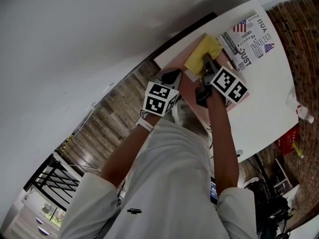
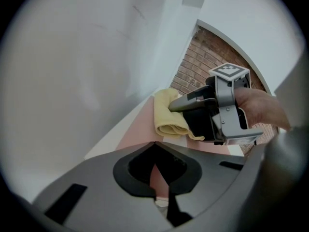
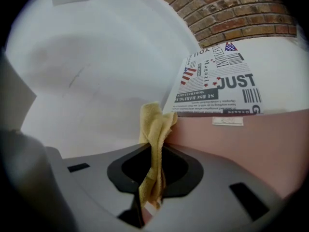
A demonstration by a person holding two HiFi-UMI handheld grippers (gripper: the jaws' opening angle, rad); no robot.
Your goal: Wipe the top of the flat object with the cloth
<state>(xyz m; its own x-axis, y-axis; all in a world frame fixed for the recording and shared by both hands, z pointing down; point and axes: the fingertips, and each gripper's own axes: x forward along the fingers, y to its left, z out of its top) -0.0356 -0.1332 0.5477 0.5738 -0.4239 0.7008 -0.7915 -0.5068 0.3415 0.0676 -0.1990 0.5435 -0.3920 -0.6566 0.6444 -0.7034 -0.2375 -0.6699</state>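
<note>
The right gripper (image 3: 153,180) jaws pinch a crumpled yellow cloth (image 3: 155,124) on a flat pink board (image 3: 241,153); the left gripper (image 2: 161,187) jaws clamp the board's edge.

Right tongs (image 3: 150,197) pinch the yellow cloth (image 3: 155,127) at the edge of the pink flat object (image 3: 241,149), magazine (image 3: 219,86) beyond.

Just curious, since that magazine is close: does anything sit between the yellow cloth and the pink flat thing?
Nothing visible does. The right gripper holds the yellow cloth on the pink flat object; the magazine lies beyond it.
</note>
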